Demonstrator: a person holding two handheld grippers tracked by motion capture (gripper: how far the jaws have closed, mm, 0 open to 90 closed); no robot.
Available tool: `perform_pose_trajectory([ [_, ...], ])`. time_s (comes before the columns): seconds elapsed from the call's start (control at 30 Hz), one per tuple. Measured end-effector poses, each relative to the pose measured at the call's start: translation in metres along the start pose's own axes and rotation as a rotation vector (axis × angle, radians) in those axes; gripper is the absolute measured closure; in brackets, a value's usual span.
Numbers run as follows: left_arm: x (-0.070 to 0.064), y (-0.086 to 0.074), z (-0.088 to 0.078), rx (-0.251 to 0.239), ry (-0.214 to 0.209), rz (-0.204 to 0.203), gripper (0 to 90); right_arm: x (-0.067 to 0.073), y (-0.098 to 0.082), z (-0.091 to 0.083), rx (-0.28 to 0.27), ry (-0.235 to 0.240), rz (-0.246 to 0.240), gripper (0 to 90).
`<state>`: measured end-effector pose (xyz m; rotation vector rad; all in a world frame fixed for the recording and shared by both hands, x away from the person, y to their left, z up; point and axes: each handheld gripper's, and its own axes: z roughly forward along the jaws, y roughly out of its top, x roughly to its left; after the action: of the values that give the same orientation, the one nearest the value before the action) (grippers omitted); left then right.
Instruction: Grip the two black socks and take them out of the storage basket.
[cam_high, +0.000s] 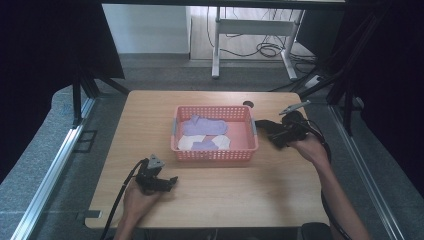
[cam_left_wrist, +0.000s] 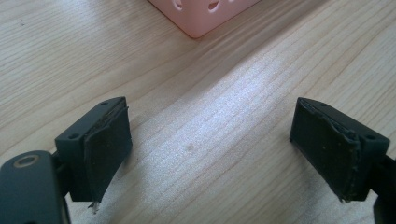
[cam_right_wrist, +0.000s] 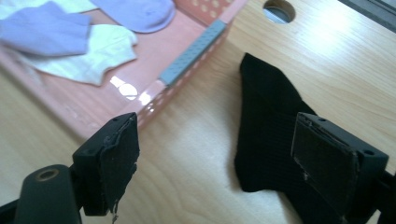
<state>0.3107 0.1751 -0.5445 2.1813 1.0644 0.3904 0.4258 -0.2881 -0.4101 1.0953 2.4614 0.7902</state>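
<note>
A pink basket (cam_high: 215, 156) stands mid-table and holds purple socks (cam_high: 204, 125) and white socks (cam_high: 190, 142). A black sock (cam_high: 265, 125) lies flat on the wood just right of the basket. My right gripper (cam_high: 276, 135) hovers at that sock, open, with nothing pressed between its pads. In the right gripper view the black sock (cam_right_wrist: 268, 121) lies under the right-hand jaw, beside the basket (cam_right_wrist: 194, 46) holding purple socks (cam_right_wrist: 46, 28). My left gripper (cam_high: 172, 181) rests near the front left, open over bare wood. In the left gripper view the left gripper (cam_left_wrist: 219, 149) faces the basket corner (cam_left_wrist: 201, 14).
A round cable hole (cam_high: 248, 104) sits in the wooden table (cam_high: 150, 115) behind the basket's right end. Bare wood stretches along the front and left of the table. A white desk frame (cam_high: 216, 45) with cables stands on the floor beyond.
</note>
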Motion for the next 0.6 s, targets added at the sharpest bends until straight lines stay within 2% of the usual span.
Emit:
perform_pose_trajectory([
  [0.23,0.0,0.0,0.0,0.0,0.0,0.001,12.5,0.025,-0.007,-0.005,-0.016,0.04,-0.032,14.3],
  [0.3,0.0,0.0,0.0,0.0,0.001,0.001,12.5,0.027,-0.008,-0.005,-0.016,0.044,-0.034,14.3],
  [0.33,0.0,0.0,0.0,0.0,0.001,0.002,12.5,0.033,-0.011,-0.002,-0.02,0.06,-0.034,14.3],
  [0.43,0.0,0.0,0.0,0.0,0.001,0.002,12.5,0.037,-0.014,0.0,-0.016,0.066,-0.047,14.3],
  [0.6,0.0,0.0,0.0,0.0,0.001,0.004,12.5,0.055,-0.023,0.011,-0.023,0.103,-0.047,14.3],
])
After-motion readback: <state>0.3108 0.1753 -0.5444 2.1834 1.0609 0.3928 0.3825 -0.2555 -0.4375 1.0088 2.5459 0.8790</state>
